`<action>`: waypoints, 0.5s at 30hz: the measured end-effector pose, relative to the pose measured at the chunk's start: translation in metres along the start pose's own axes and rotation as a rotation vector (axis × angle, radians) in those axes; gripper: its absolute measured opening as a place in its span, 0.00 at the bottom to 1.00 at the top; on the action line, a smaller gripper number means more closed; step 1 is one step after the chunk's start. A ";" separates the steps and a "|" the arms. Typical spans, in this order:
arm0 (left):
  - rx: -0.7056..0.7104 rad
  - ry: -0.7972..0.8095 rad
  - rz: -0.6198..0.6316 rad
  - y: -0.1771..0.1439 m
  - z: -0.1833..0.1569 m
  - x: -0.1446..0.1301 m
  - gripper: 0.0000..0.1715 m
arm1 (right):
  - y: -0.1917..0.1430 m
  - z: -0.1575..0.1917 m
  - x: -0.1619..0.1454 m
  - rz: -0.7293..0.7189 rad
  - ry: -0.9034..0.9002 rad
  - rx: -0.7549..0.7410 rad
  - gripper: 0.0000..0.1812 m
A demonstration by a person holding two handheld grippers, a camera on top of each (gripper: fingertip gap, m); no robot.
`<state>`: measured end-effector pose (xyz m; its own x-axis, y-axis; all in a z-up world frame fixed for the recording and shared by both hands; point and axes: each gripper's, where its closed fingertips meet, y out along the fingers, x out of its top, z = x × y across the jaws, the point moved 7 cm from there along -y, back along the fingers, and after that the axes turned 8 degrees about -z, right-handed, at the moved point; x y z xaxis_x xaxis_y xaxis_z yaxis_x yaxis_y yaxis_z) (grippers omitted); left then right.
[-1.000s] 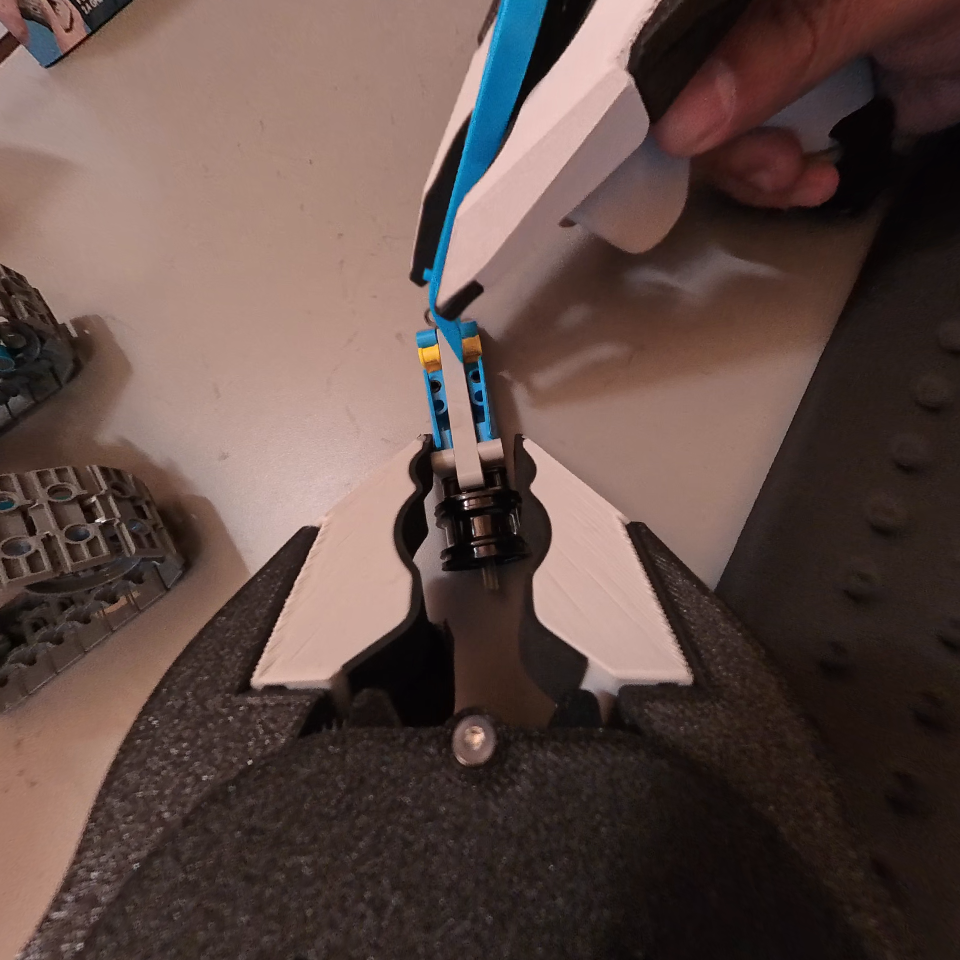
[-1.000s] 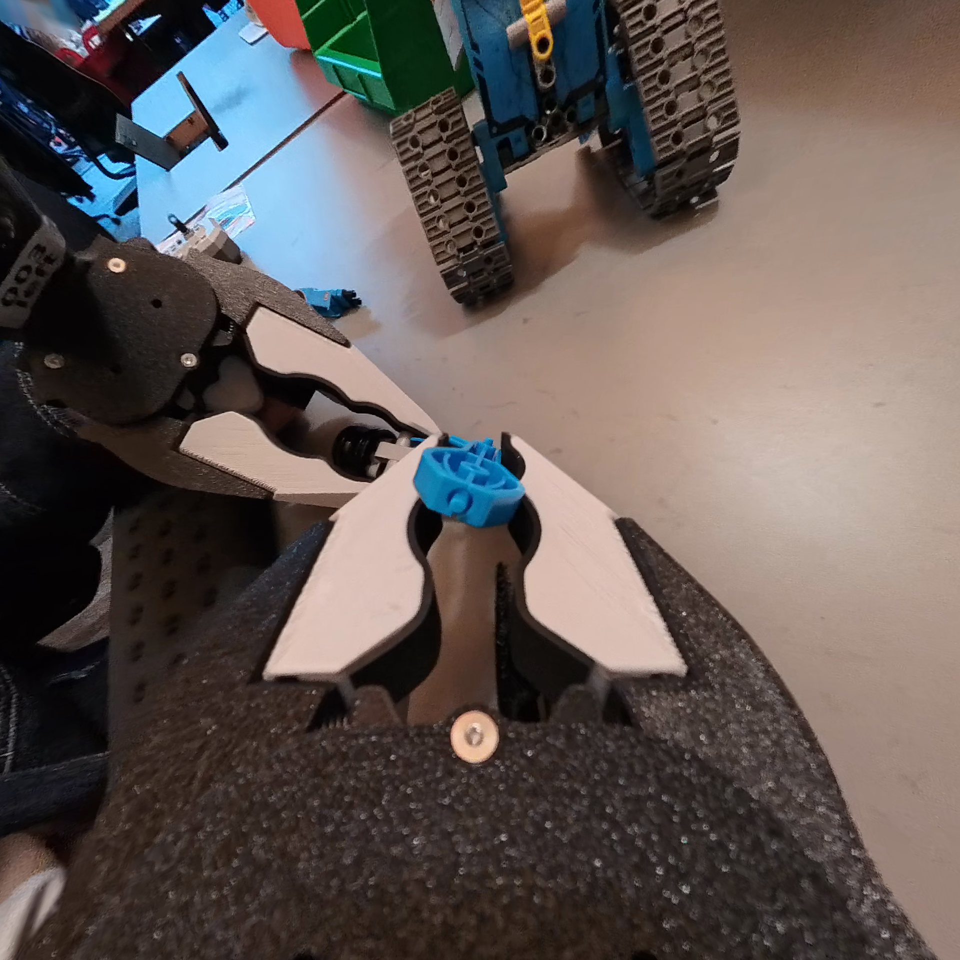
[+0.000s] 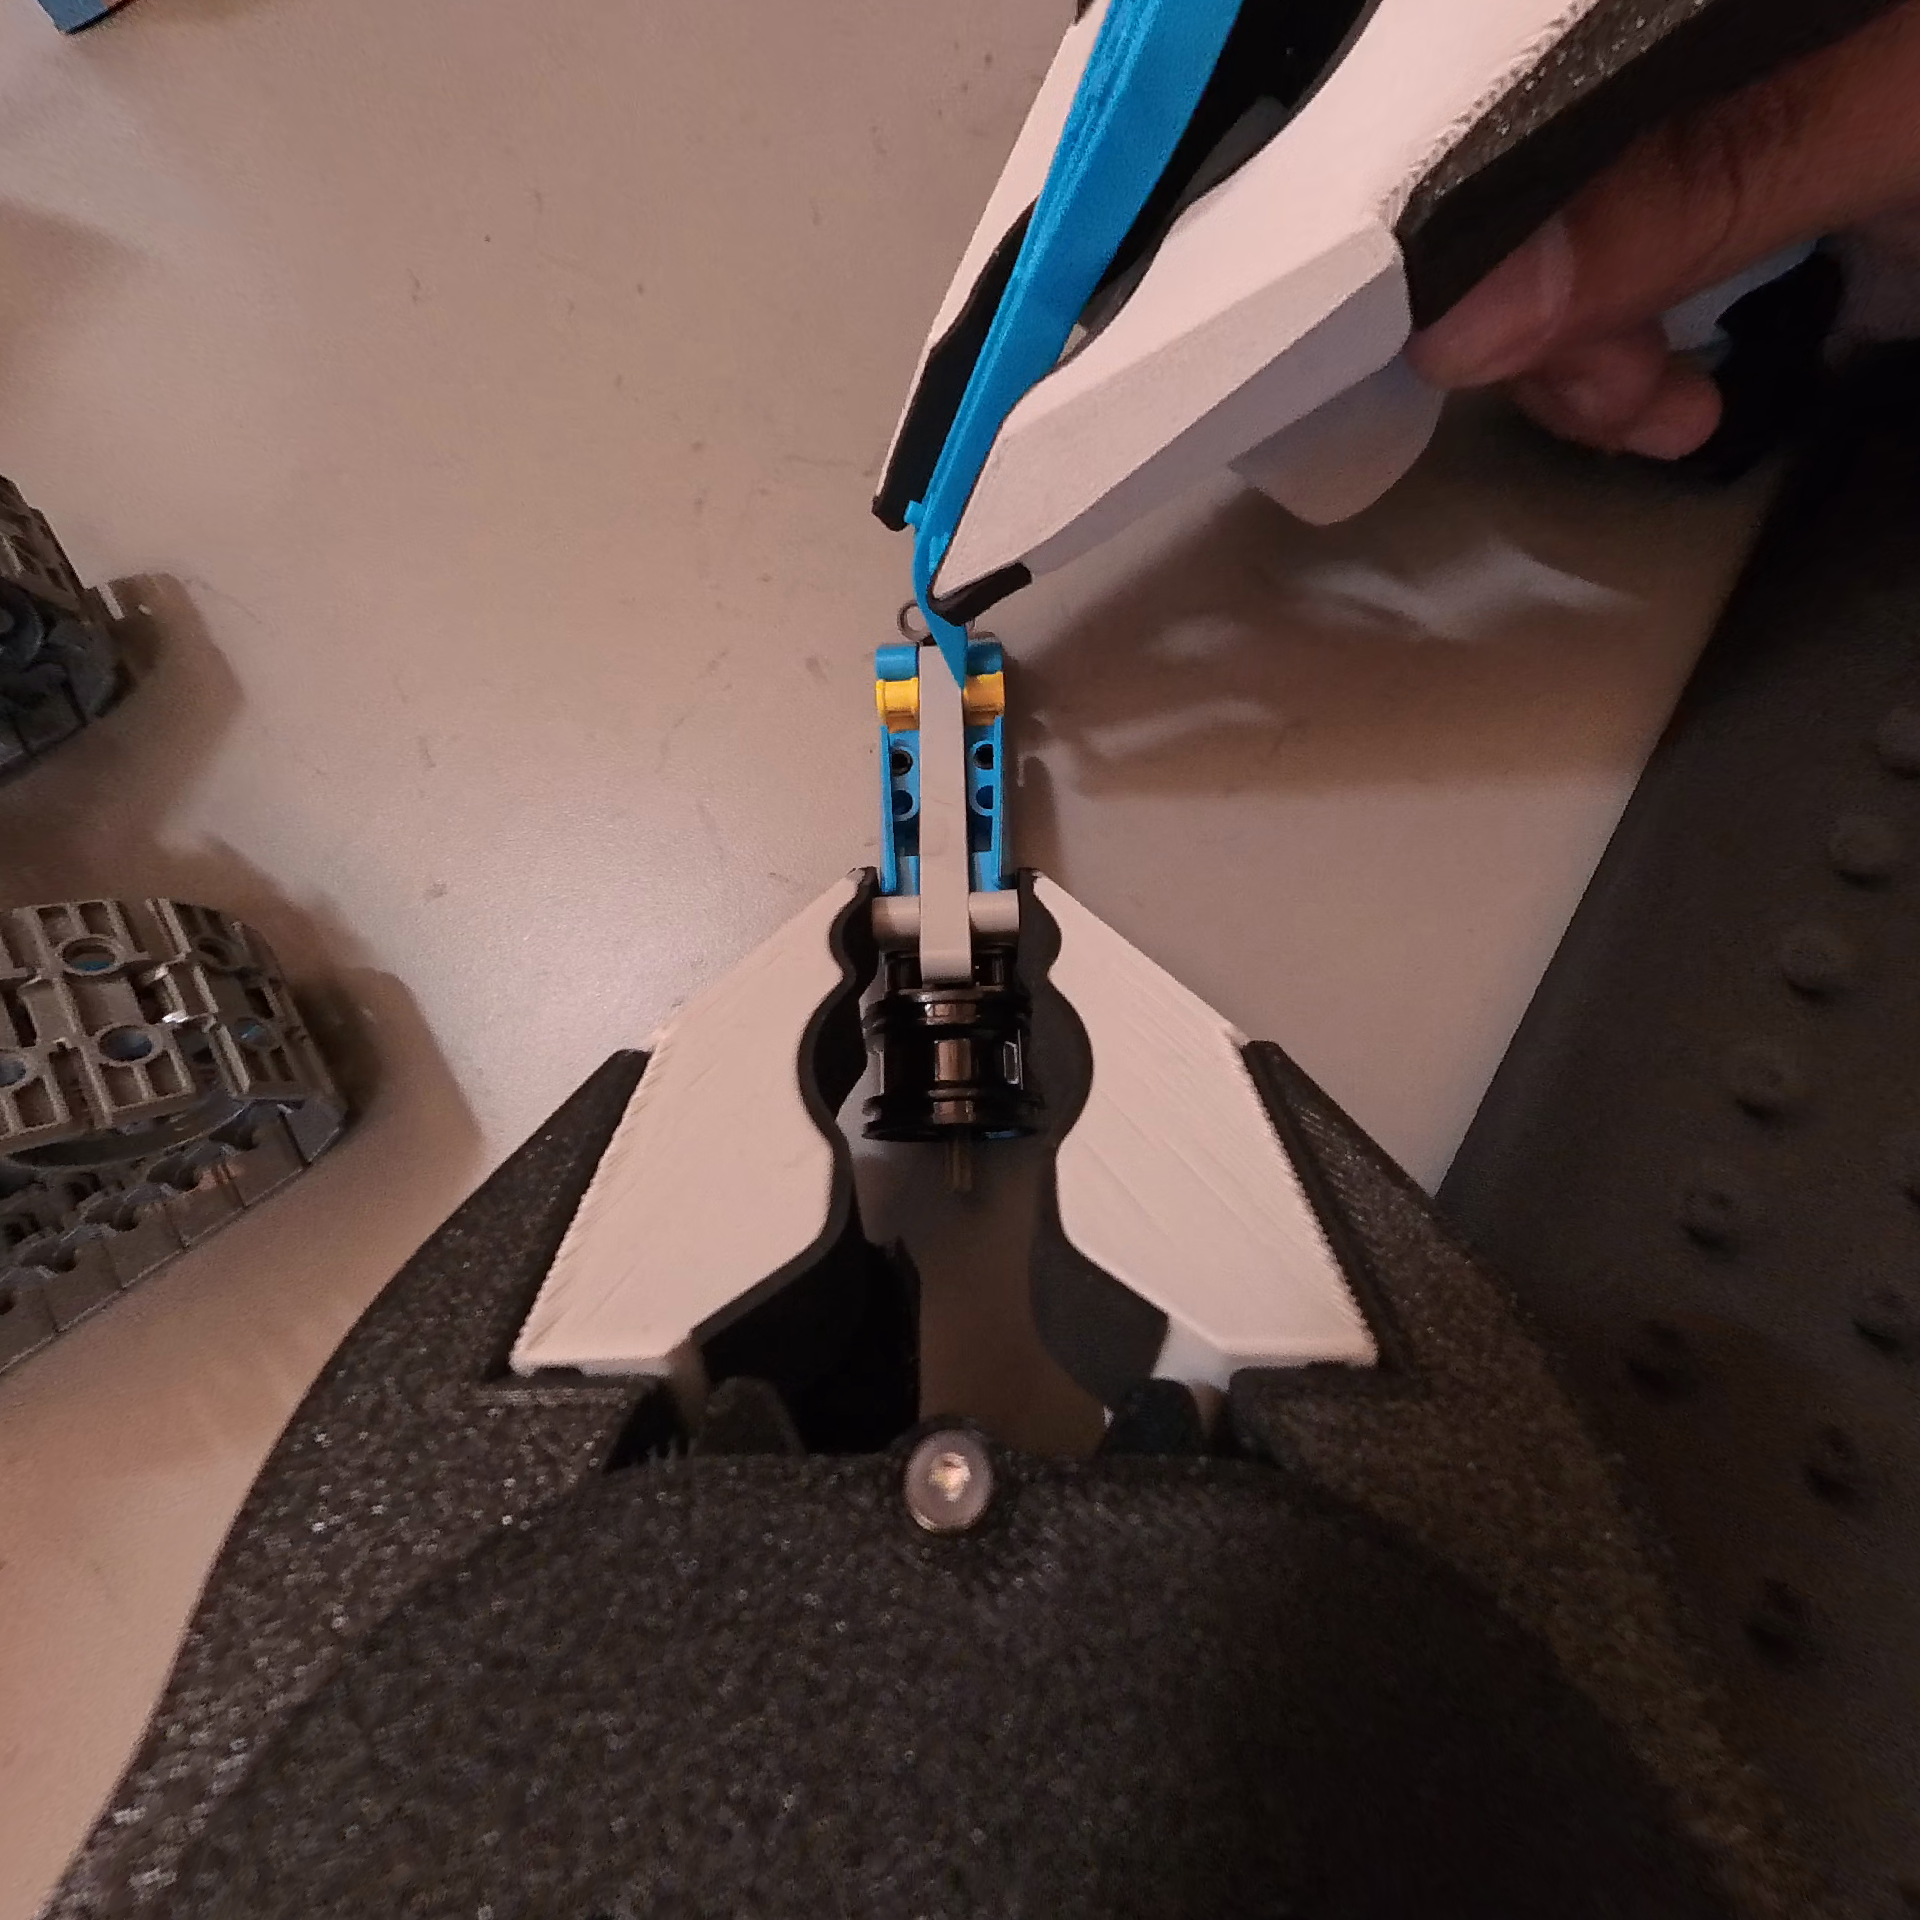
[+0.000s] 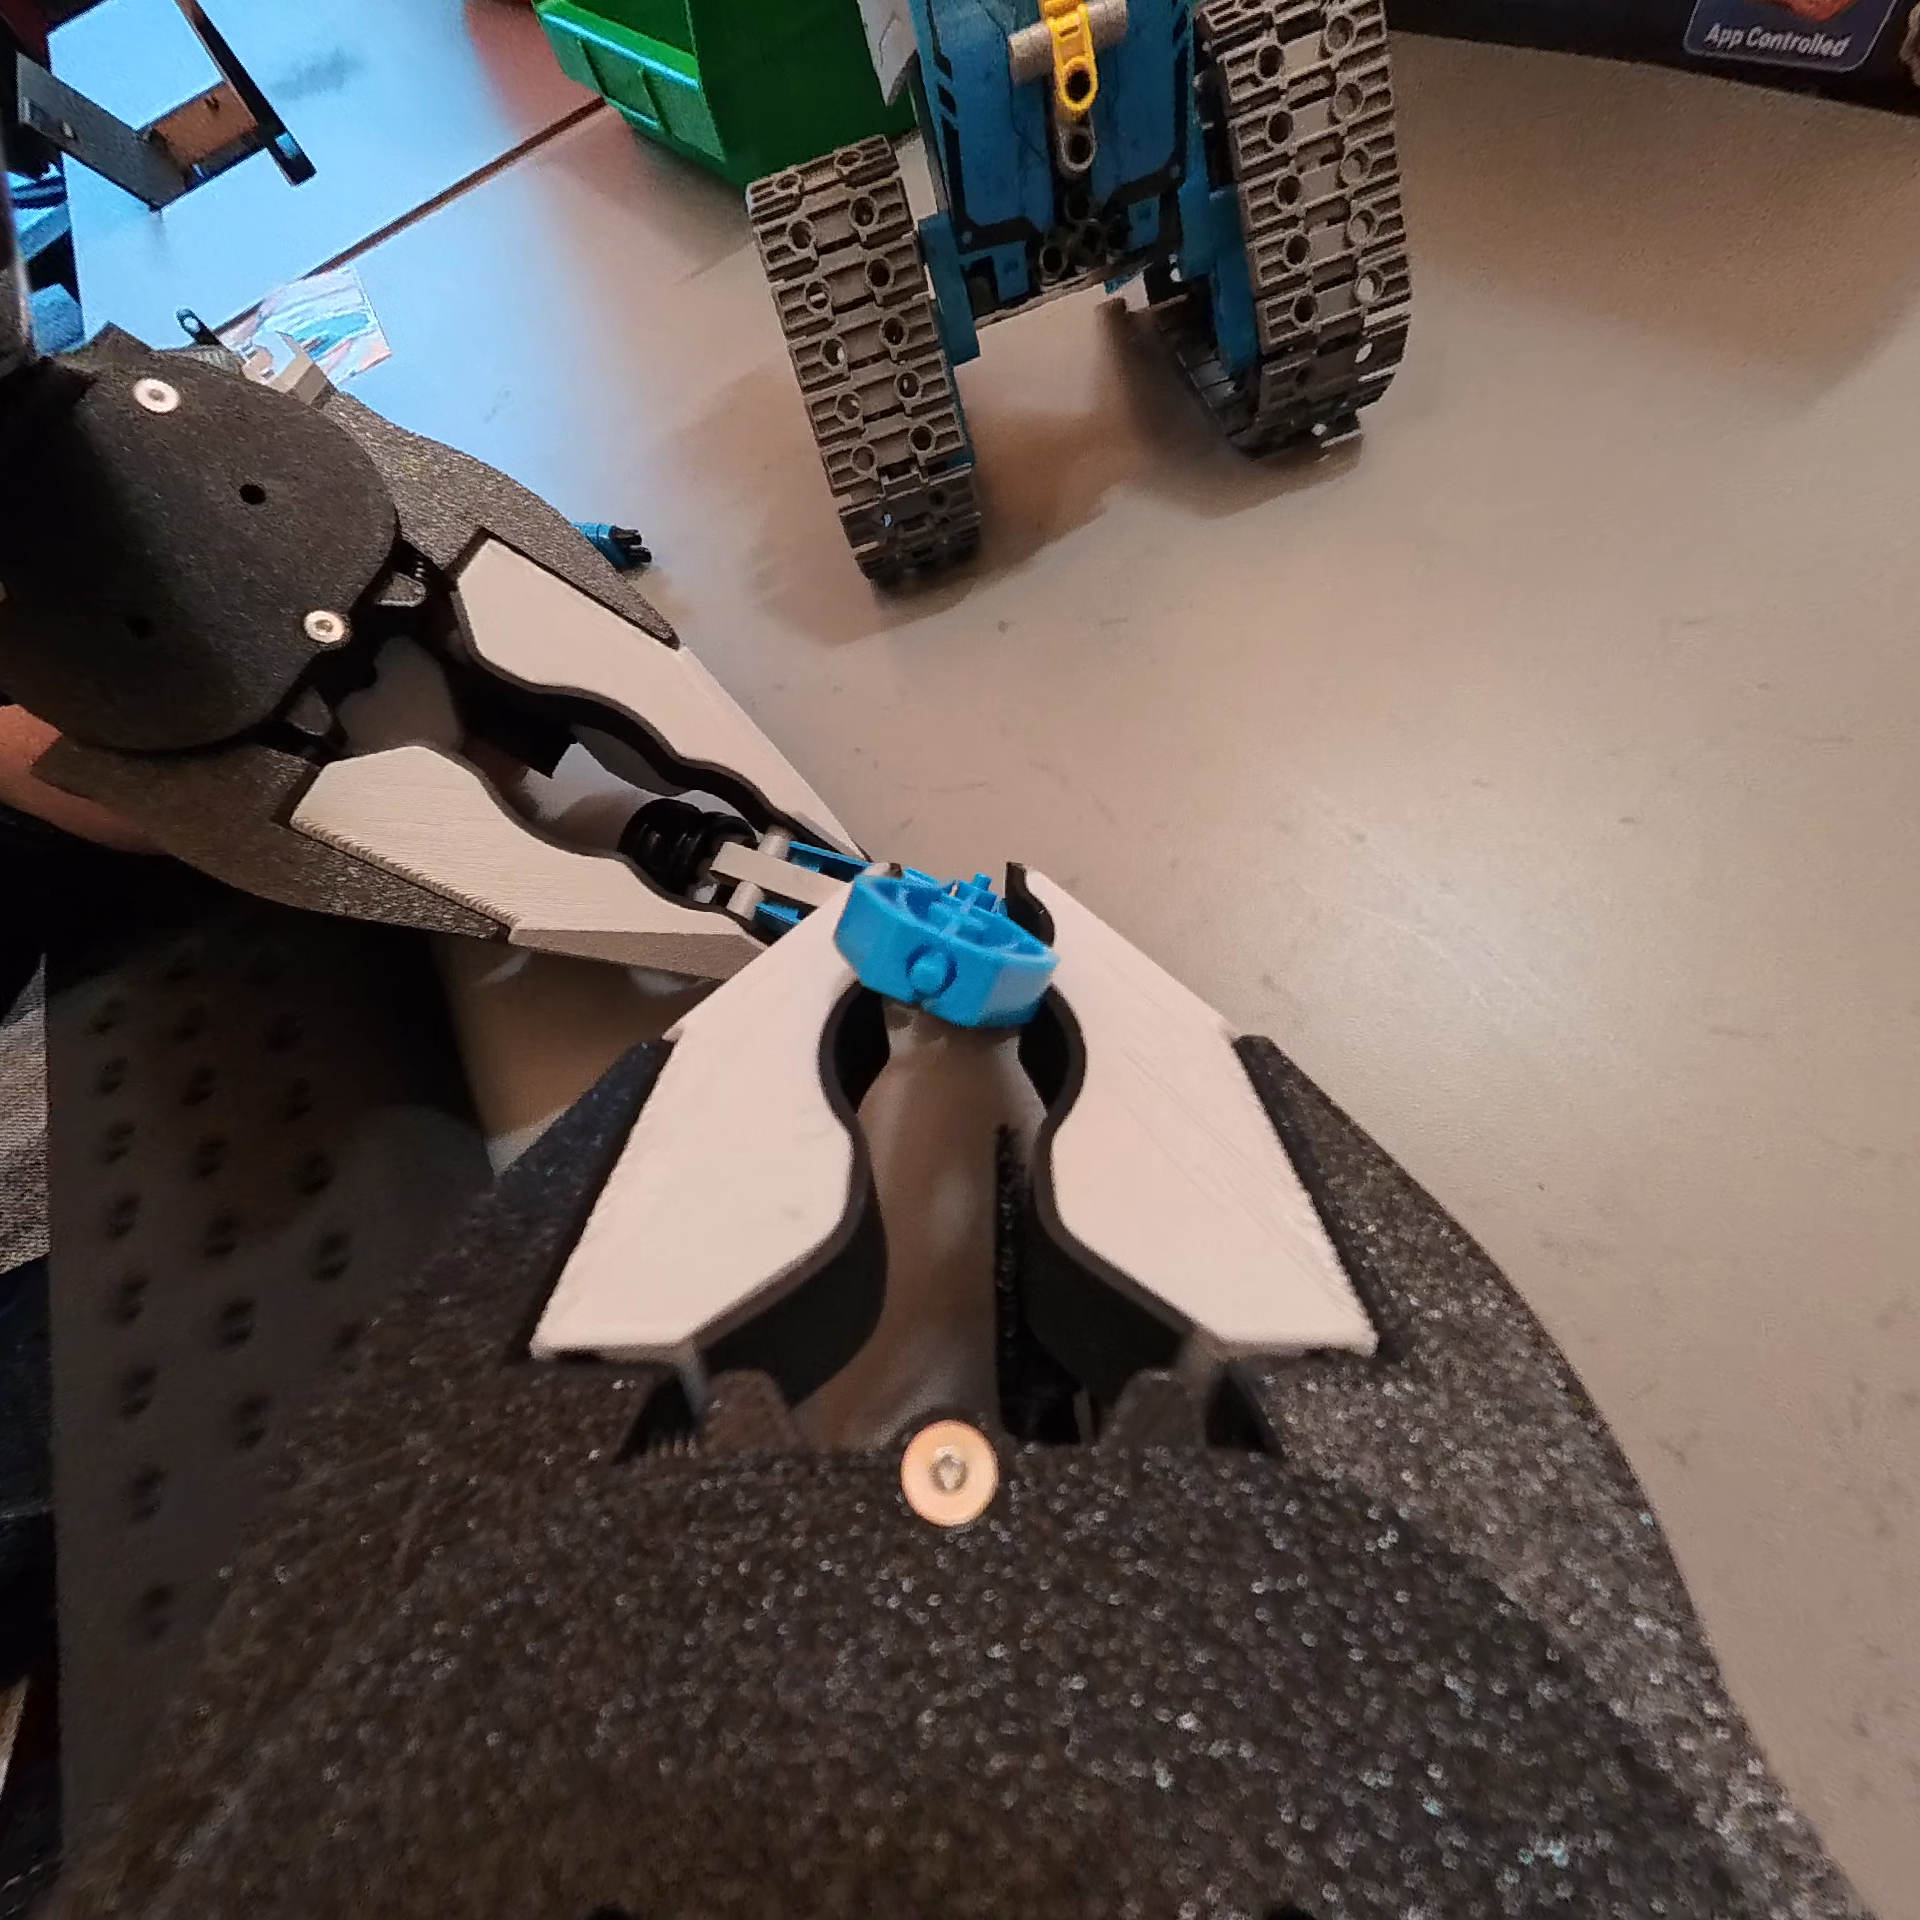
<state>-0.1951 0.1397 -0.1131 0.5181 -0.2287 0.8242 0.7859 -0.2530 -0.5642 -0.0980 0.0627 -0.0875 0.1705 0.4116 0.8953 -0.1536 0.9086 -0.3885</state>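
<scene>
**Blue piece meets the assembly tip**

The blue tracked toy vehicle (image 4: 1081, 260) sits more centred than before. Left gripper (image 3: 943, 883) clamps the blue-grey-black brick assembly (image 3: 940, 831); right gripper (image 4: 940, 935) pinches a flat blue plastic piece (image 4: 940, 956) at that assembly's far tip.

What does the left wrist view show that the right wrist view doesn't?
Only the left wrist view: the yellow pins on the strut, and a hand holding the right gripper. Only the right wrist view: the whole tracked vehicle, a green bin. Both: the left gripper shut on the strut, and the right shut on a blue part.
</scene>
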 end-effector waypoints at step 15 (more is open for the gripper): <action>-0.006 -0.035 0.002 0.001 0.001 0.000 0.14 | 0.000 0.014 -0.002 0.013 -0.228 -0.079 0.09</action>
<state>-0.1940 0.1408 -0.1131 0.5312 -0.1960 0.8243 0.7829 -0.2585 -0.5659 -0.1116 0.0612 -0.0866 -0.0562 0.4043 0.9129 -0.0765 0.9099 -0.4077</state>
